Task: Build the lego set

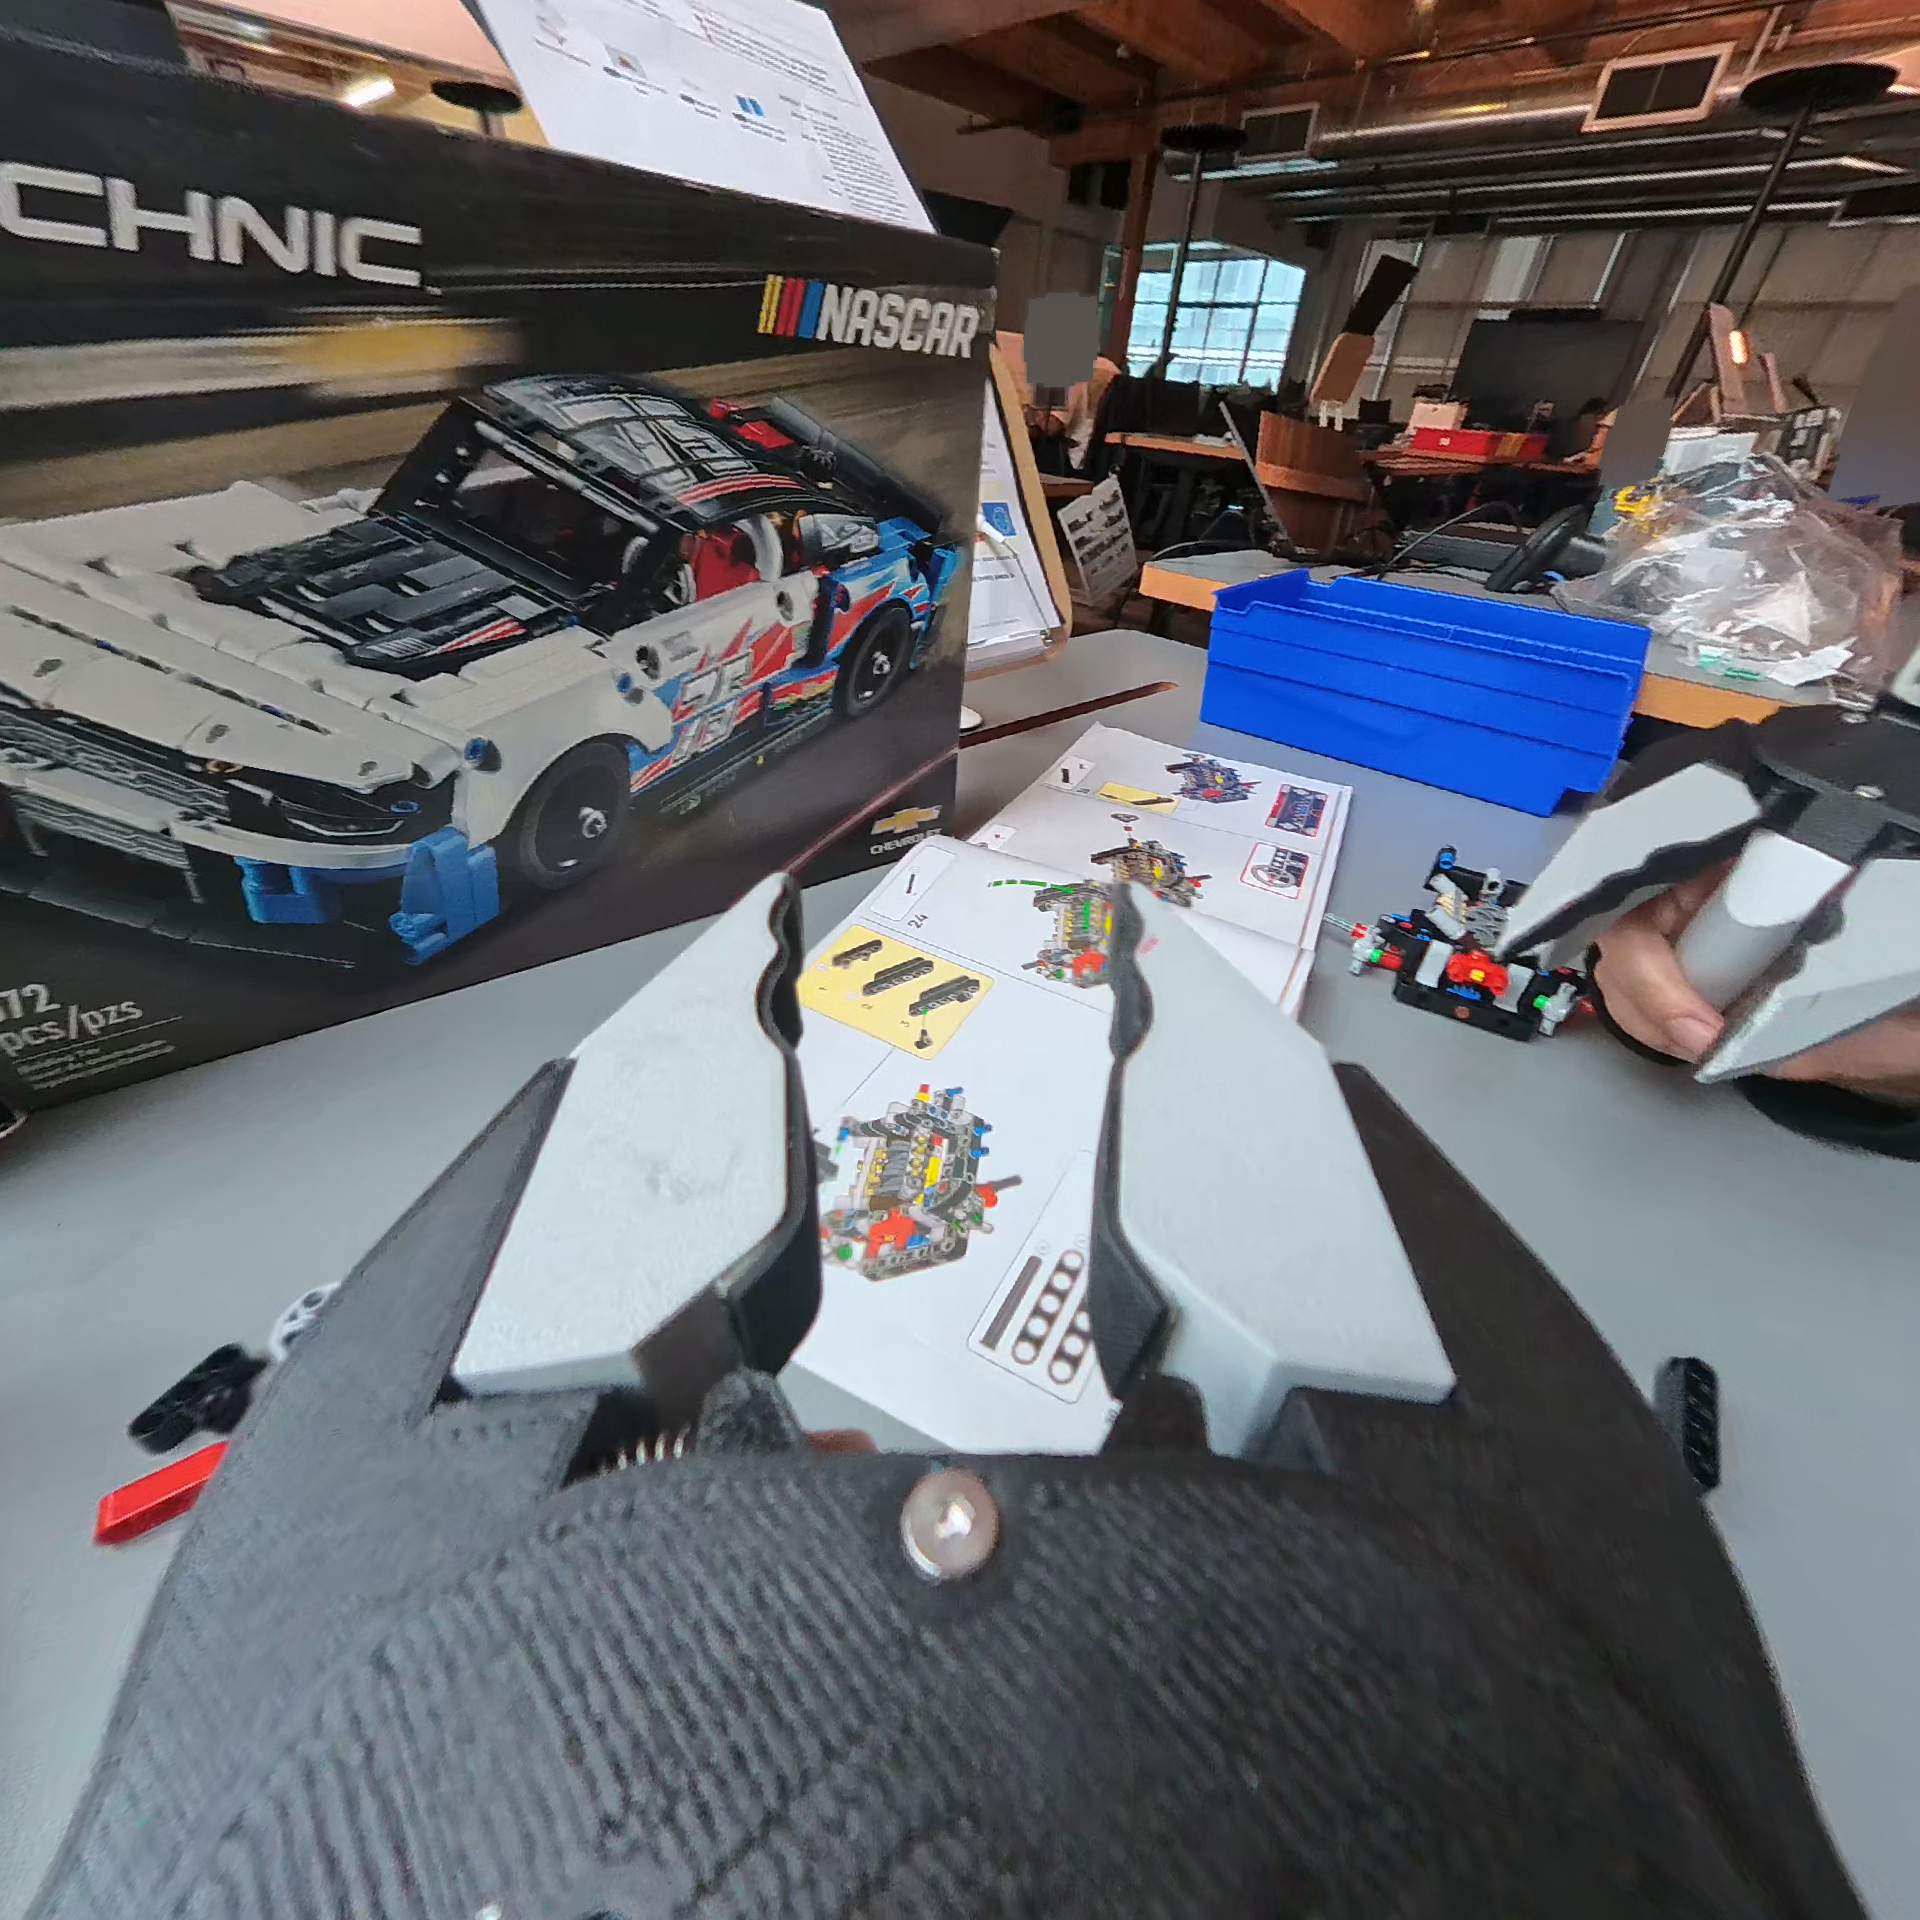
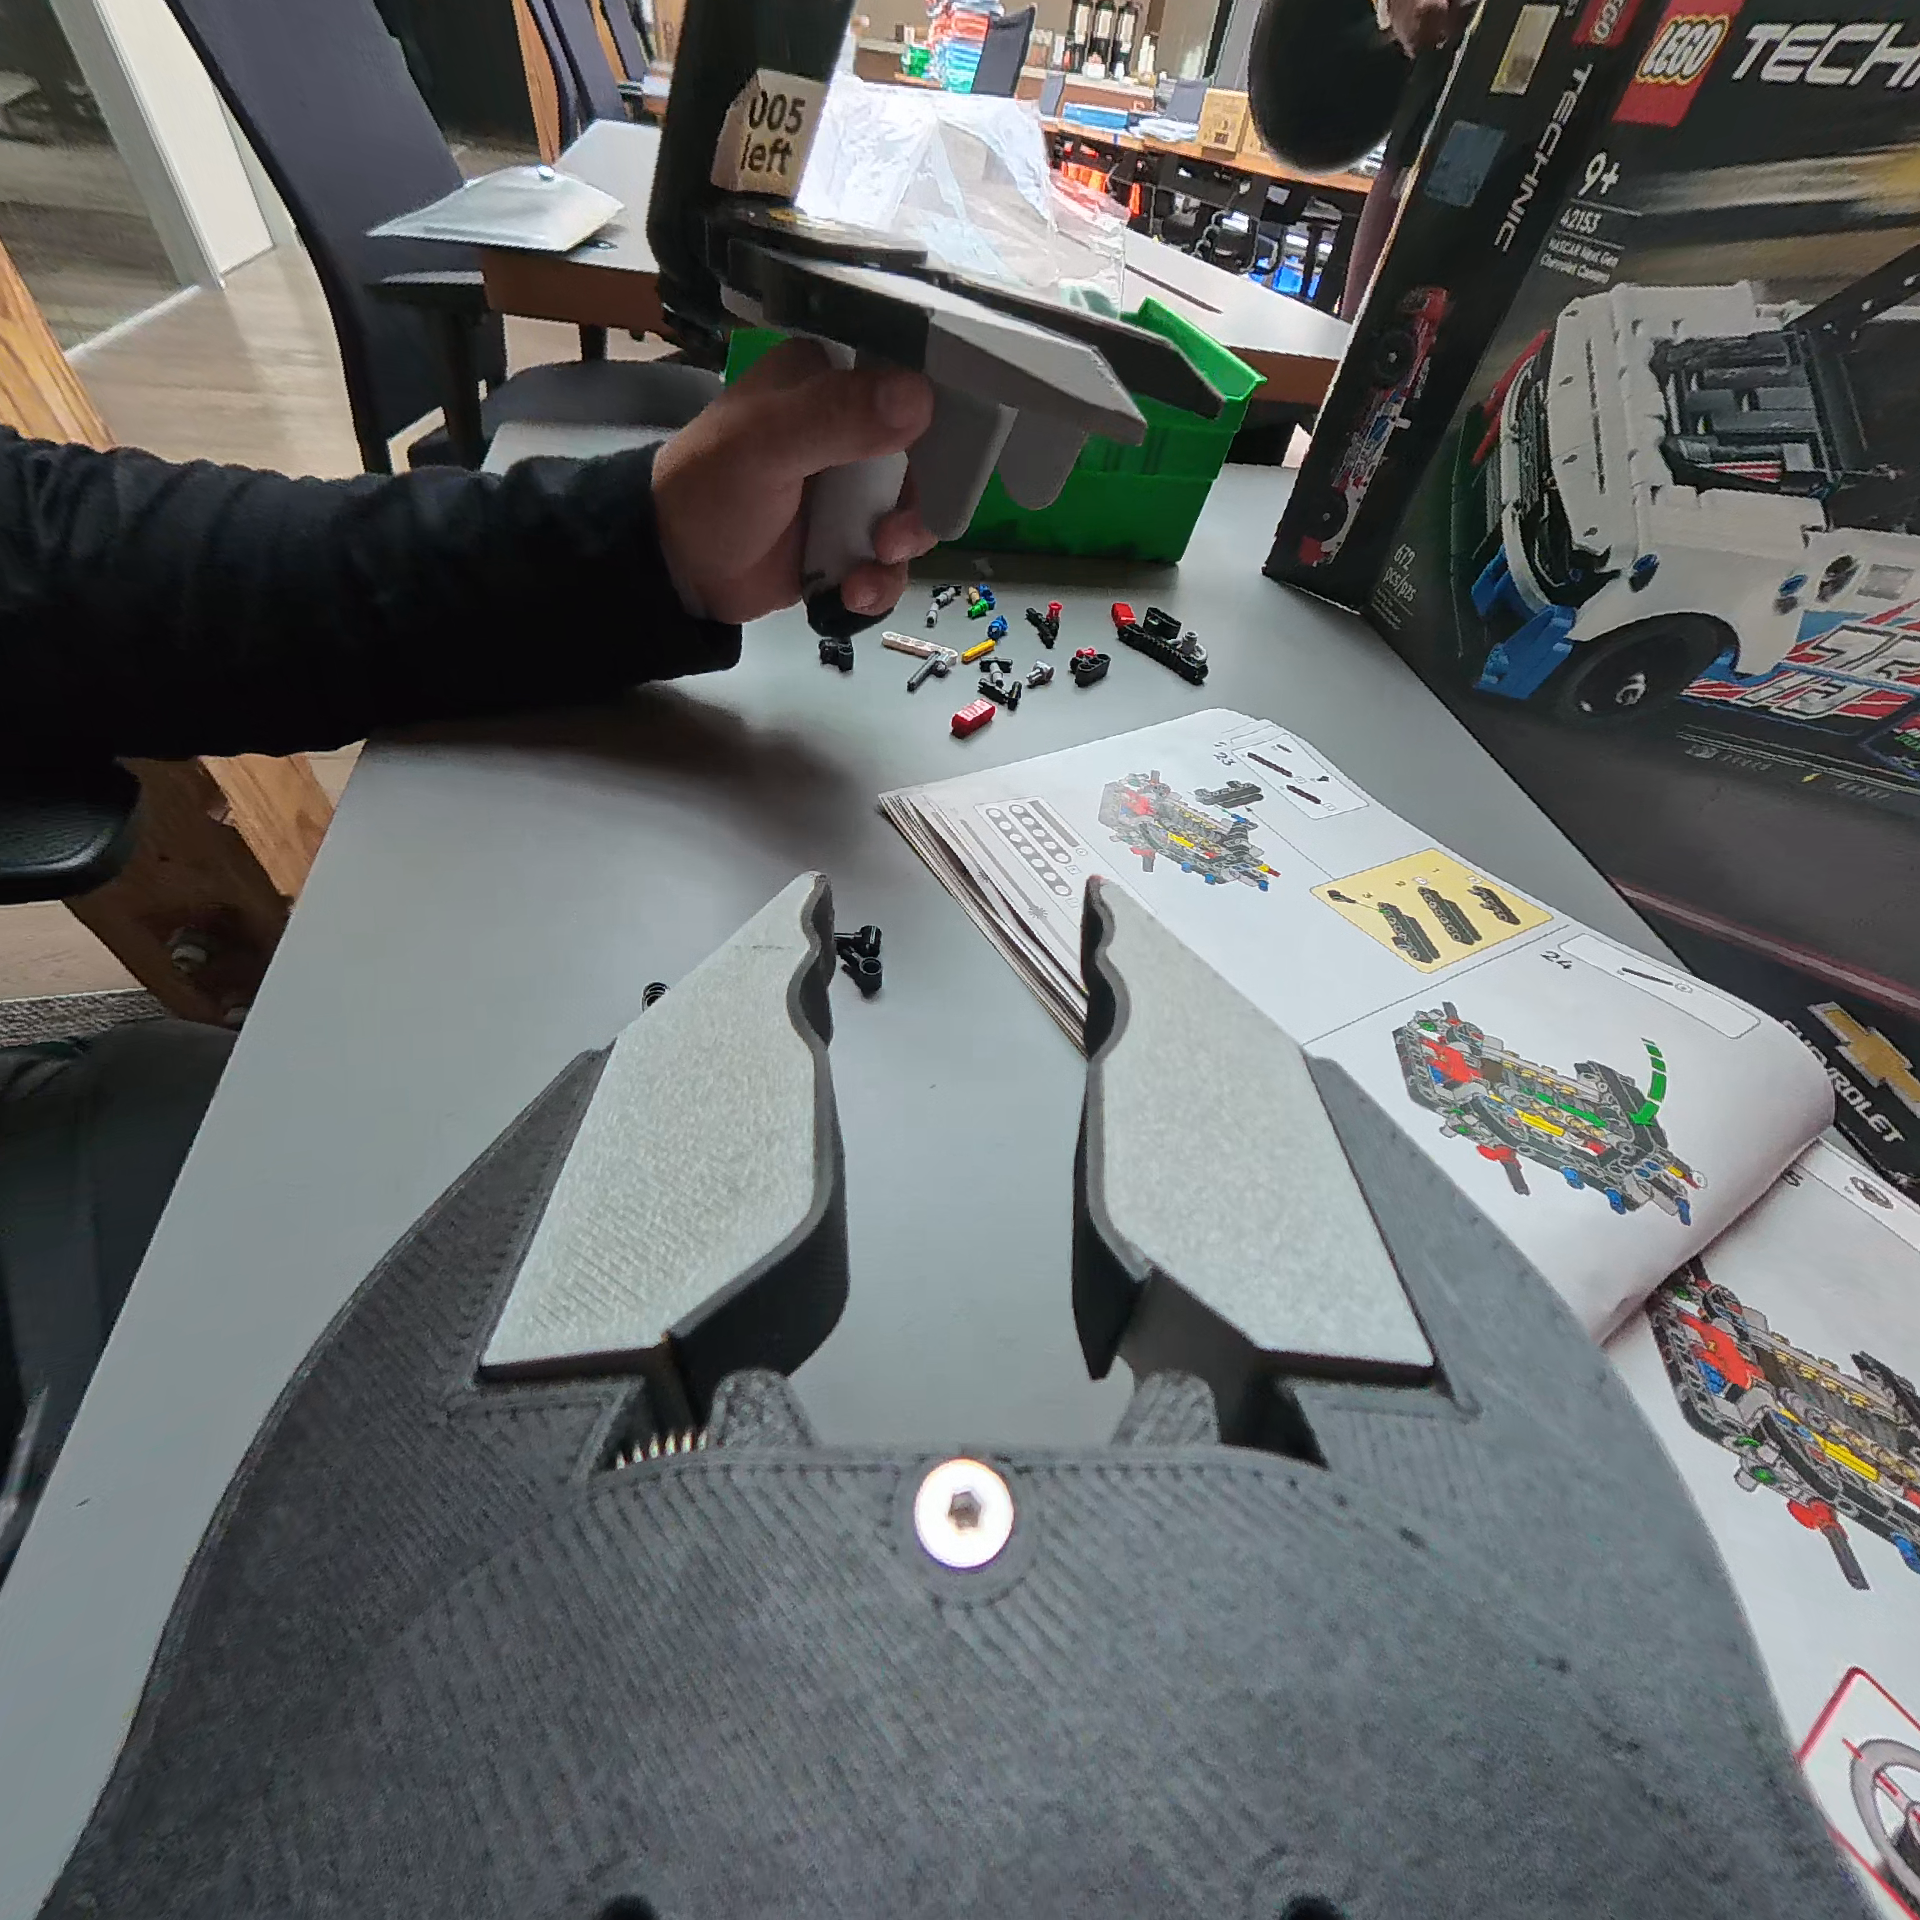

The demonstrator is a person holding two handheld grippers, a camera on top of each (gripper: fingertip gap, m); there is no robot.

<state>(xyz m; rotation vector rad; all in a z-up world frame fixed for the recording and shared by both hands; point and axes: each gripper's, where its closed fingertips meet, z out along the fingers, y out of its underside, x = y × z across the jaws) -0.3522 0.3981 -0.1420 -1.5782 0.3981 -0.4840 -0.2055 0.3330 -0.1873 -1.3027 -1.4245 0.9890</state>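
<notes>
Both grippers hover empty, jaws wide apart: left gripper [image 1: 951, 977] over the open instruction booklet [image 1: 997, 1081], right gripper [image 2: 956, 966] above the bare desk [image 2: 520, 883], likely consulting the step.

Both wrist views hover low over the table [image 1: 312, 1195], seemingly facing crosswise, sharing the instruction booklet [image 2: 1455, 997].

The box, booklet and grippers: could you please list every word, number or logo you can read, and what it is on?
I do not copy out writing; this is where it stands.
Box: large white lettering, logos, small print.
Booklet: step numbers beside the drawings.
Sticker on the left gripper: short handwritten mark.
Sheet behind the box: too small to read.
</notes>
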